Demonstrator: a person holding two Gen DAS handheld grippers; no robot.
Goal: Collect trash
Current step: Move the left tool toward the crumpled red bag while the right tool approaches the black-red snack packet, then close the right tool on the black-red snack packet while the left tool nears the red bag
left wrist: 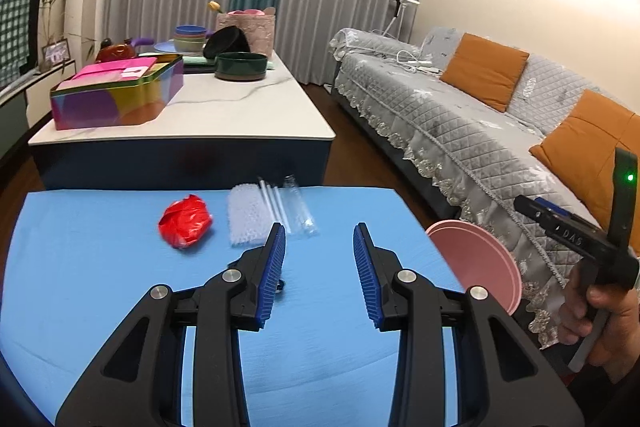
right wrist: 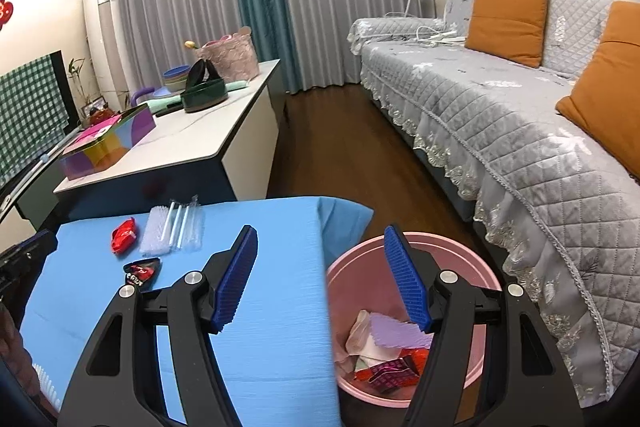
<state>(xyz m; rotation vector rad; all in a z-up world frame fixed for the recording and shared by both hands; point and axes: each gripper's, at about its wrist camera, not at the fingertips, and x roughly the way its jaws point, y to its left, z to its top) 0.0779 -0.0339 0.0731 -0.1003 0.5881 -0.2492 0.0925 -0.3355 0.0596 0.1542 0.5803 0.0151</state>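
Note:
On the blue cloth table [left wrist: 100, 287] lie a crumpled red wrapper [left wrist: 185, 221], a white foam net [left wrist: 246, 215], white straws [left wrist: 274, 205] and a clear plastic tube [left wrist: 300, 209]. My left gripper [left wrist: 319, 251] is open and empty just short of the foam net and tube. The right wrist view shows the same trash [right wrist: 172, 229], the red wrapper [right wrist: 125, 235] and a dark red-and-black wrapper [right wrist: 141, 273]. My right gripper [right wrist: 320, 279] is open and empty above the table's right edge and the pink bin [right wrist: 472, 259], which holds wrappers and paper [right wrist: 390, 355].
A white coffee table [left wrist: 240, 107] behind carries a colourful tin [left wrist: 116, 95], a dark green bowl [left wrist: 240, 66] and stacked bowls. A grey covered sofa [right wrist: 500, 115] with orange cushions runs along the right. Wooden floor [right wrist: 340, 147] lies between them.

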